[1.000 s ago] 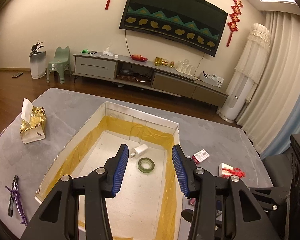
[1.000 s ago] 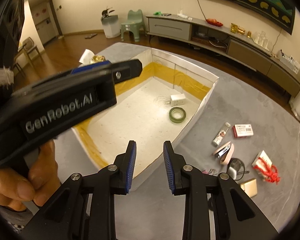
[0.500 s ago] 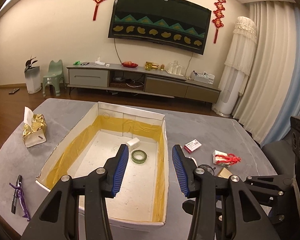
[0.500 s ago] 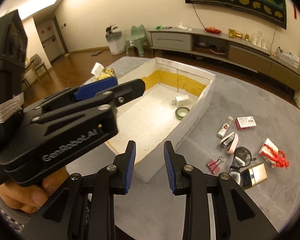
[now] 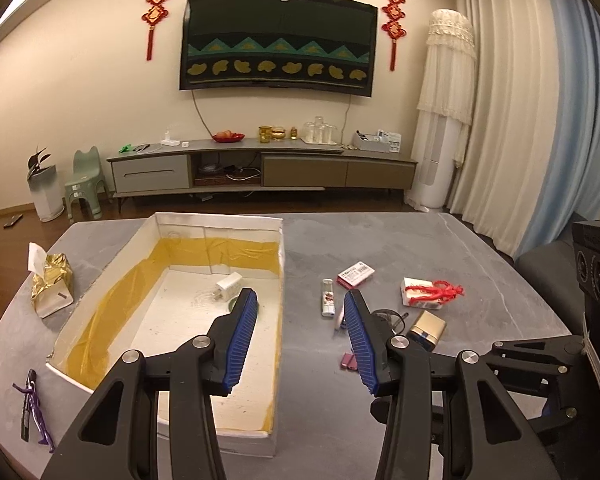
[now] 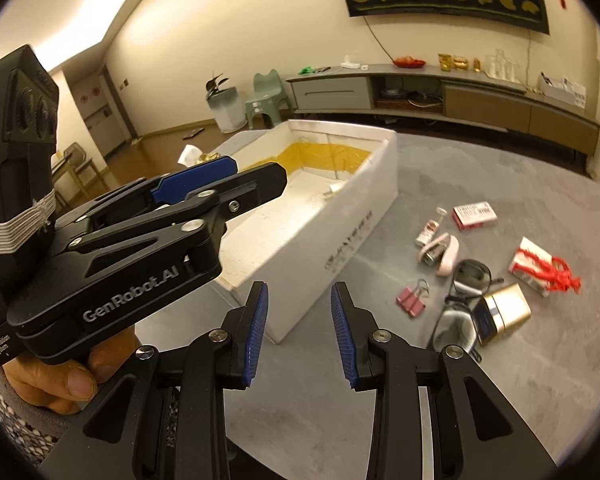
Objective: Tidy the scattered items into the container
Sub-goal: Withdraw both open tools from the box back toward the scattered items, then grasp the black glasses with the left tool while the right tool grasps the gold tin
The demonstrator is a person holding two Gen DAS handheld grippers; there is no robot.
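Note:
A white open box (image 5: pixel 281 264) (image 6: pixel 340 240) lined with yellow tape stands on the grey table and holds a white charger (image 5: pixel 229 286) and a partly hidden green tape roll. To its right lie a small tube (image 5: pixel 327 297) (image 6: pixel 430 229), a red-white card box (image 5: pixel 355 275) (image 6: pixel 474 214), a red-tasselled packet (image 5: pixel 428 293) (image 6: pixel 538 266), a gold box (image 5: pixel 427 326) (image 6: pixel 504 312), glasses (image 6: pixel 462 300), a pink stapler (image 6: pixel 440 250) and a pink binder clip (image 6: pixel 411 302). My left gripper (image 5: pixel 300 320) hovers open above the box's right wall. My right gripper (image 6: pixel 299 320) is open and empty near the box's front corner.
A gold tissue pack (image 5: pixel 52 280) sits left of the box, and a black and purple item (image 5: pixel 32 408) lies at the table's near-left edge. A hand (image 6: pixel 56 376) holds the left gripper's body (image 6: pixel 100 264). A TV cabinet (image 5: pixel 260 164) stands beyond the table.
Both grippers have pulled back and risen away from the box interior. The left view has swung right, bringing the scattered items into sight. Both stayed open.

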